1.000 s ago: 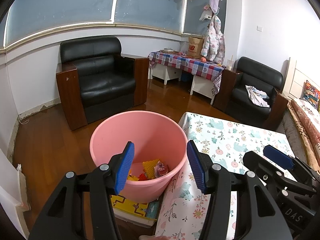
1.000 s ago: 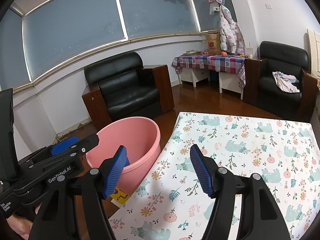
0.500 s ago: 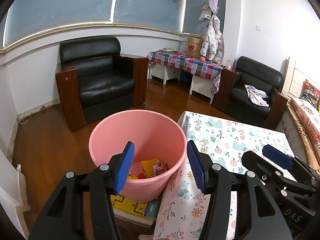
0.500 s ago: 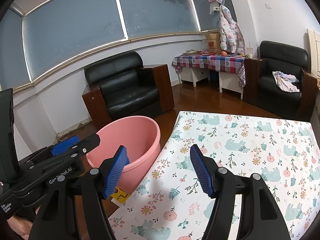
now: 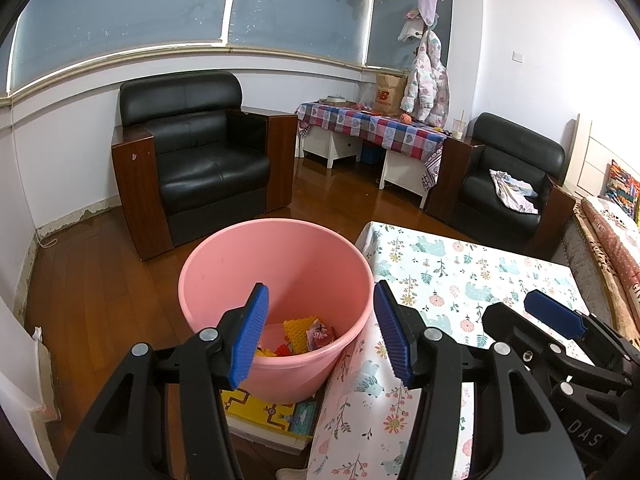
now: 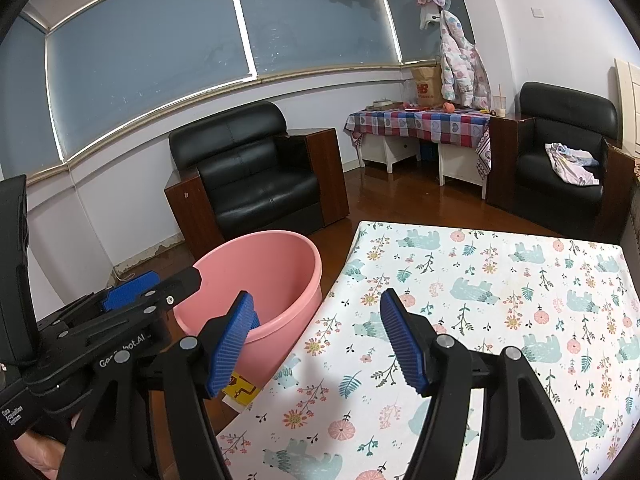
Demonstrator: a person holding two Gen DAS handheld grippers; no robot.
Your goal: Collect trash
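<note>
Pink bucket (image 5: pixel 276 280) on wood floor (image 5: pixel 88 300) holds yellow and red trash (image 5: pixel 306 334), touching floral-cloth table (image 6: pixel 500 300). Left gripper (image 5: pixel 320 336) and right gripper (image 6: pixel 316 340) both spread apart, empty.

Left gripper (image 5: pixel 320 334) & right gripper (image 6: pixel 318 338): black frames, blue ribbed jaws, silver screws, white lettering

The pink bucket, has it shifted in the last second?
No. The pink bucket sits against the flowered table's corner as before; the left view merely crept slightly.
</note>
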